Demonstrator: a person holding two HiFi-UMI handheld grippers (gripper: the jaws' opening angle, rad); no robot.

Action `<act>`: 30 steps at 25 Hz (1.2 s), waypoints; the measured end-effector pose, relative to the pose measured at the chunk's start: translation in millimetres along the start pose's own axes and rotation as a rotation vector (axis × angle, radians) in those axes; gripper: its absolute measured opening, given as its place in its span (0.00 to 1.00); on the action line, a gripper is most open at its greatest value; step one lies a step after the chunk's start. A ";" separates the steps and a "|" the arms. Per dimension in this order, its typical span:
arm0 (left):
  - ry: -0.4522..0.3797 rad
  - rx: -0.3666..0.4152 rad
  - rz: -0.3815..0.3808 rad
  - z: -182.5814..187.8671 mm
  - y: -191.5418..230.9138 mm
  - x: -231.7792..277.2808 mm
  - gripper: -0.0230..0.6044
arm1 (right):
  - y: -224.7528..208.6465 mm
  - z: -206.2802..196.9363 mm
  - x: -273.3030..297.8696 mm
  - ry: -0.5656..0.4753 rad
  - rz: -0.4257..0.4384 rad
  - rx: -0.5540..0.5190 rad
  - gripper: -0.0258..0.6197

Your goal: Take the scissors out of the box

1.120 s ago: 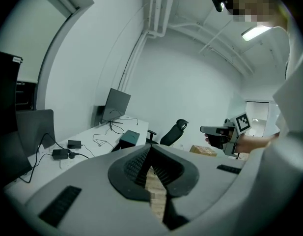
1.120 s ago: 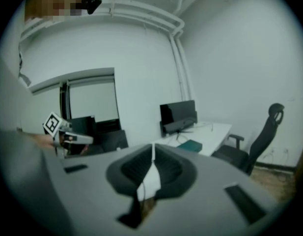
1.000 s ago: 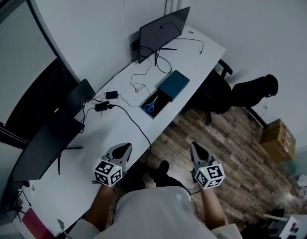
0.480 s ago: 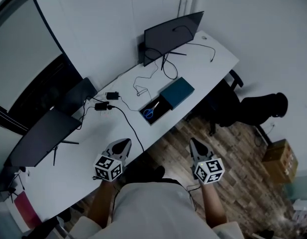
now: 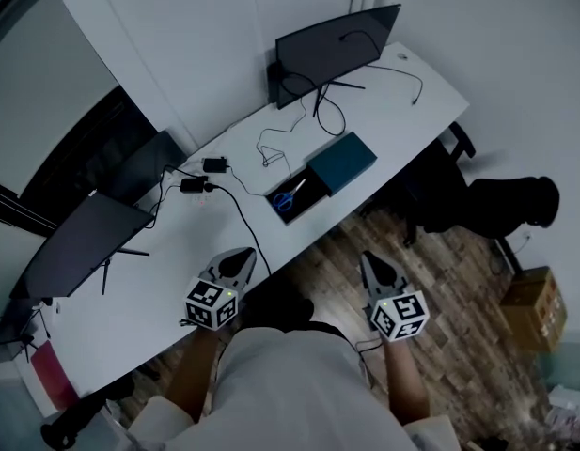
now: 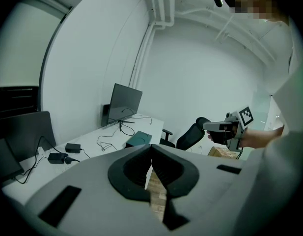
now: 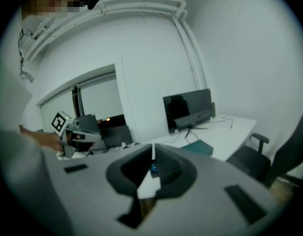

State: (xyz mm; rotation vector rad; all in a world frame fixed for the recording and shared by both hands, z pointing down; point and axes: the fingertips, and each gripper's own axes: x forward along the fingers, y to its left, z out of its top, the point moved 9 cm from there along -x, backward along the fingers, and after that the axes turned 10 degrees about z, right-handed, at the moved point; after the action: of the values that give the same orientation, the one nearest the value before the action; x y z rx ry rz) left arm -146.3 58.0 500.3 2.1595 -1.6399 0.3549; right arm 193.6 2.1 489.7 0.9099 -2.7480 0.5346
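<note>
Near the front edge of the white desk (image 5: 402,111) I see the open box (image 5: 310,206). The scissors (image 5: 290,198), with blue handles, lie flat inside it. A teal lid (image 5: 343,162) sits at the far end of the box; I cannot tell if it only touches the box or partly covers it. Behind the box a dark monitor (image 5: 337,50) stands at the wall, and black cables (image 5: 241,216) run loosely over the desk to the left of the box.

Both tools are low, close to the person's body and well apart from the box. The left gripper (image 5: 244,254) is over the front edge of the desk and points up the desk, to the left of the box. In the left gripper view its fingers (image 6: 168,171) are pressed together at the tips, with nothing between them. The right gripper (image 5: 367,257) is over the wooden floor (image 5: 459,280), beside the desk and not above it. In the right gripper view its fingers (image 7: 171,168) also meet at the tips and hold nothing; through the small gap lower down I see only the desk and a blue spot far behind. A black chair (image 5: 501,205) stands on the floor to the right of the desk.
</note>
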 end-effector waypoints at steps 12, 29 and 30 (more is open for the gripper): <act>0.087 0.039 -0.017 6.3 13.7 70.2 0.09 | -32.9 -3.3 23.9 0.033 -0.020 0.049 0.09; 0.412 0.255 -0.118 -35.2 79.0 230.4 0.09 | -65.9 -11.7 104.5 0.173 -0.128 0.140 0.09; 0.440 0.269 -0.122 -38.2 81.9 238.7 0.09 | -66.6 -14.0 108.9 0.183 -0.134 0.152 0.09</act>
State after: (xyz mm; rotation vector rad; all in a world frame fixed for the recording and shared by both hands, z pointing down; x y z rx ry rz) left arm -157.0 -147.6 651.1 2.1517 -1.2659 0.9822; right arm 148.8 -100.4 552.9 1.0155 -2.4906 0.7690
